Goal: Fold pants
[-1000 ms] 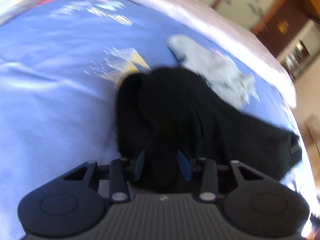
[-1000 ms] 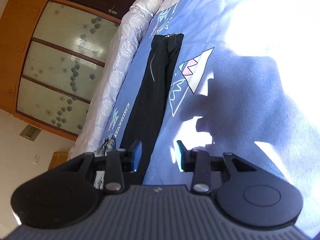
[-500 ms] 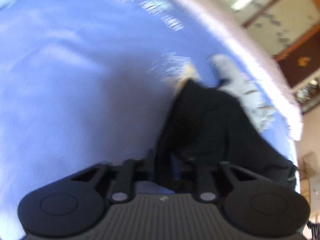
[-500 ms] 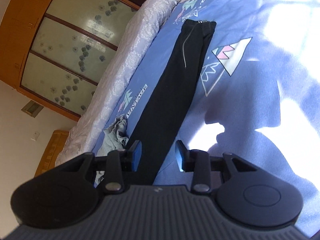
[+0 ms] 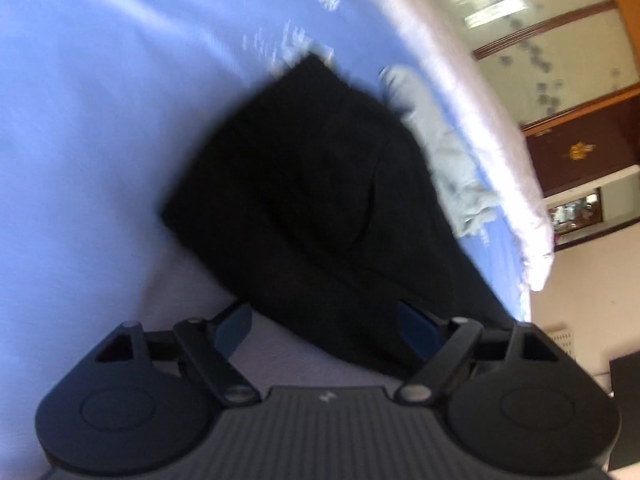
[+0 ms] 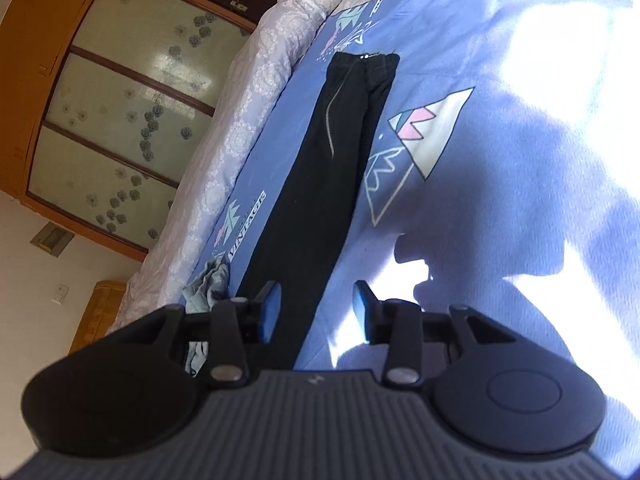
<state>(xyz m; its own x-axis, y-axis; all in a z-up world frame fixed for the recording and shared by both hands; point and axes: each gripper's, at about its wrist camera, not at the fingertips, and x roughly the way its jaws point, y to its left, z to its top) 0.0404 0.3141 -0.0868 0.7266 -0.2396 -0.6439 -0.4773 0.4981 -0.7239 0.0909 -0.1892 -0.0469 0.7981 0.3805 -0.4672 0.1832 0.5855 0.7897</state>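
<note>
Black pants (image 6: pixel 320 168) lie stretched out long and narrow on the blue bedsheet (image 6: pixel 520 160), waistband at the far end. In the left wrist view the near end of the pants (image 5: pixel 312 200) lies doubled over in a dark heap. My left gripper (image 5: pixel 324 324) is open, its blue pads wide apart, with the black cloth lying between and over them. My right gripper (image 6: pixel 316 308) is open and empty, hovering over the pants' edge.
A crumpled grey garment (image 5: pixel 444 152) lies beside the pants near the white quilted bed edge (image 5: pixel 480 120); it also shows in the right wrist view (image 6: pixel 208 284). A wooden wardrobe with glass doors (image 6: pixel 120 112) stands beyond the bed.
My left gripper was shut on the black cloth and has opened, letting the folded end drop onto the sheet. My right gripper has drifted a little, staying open.
</note>
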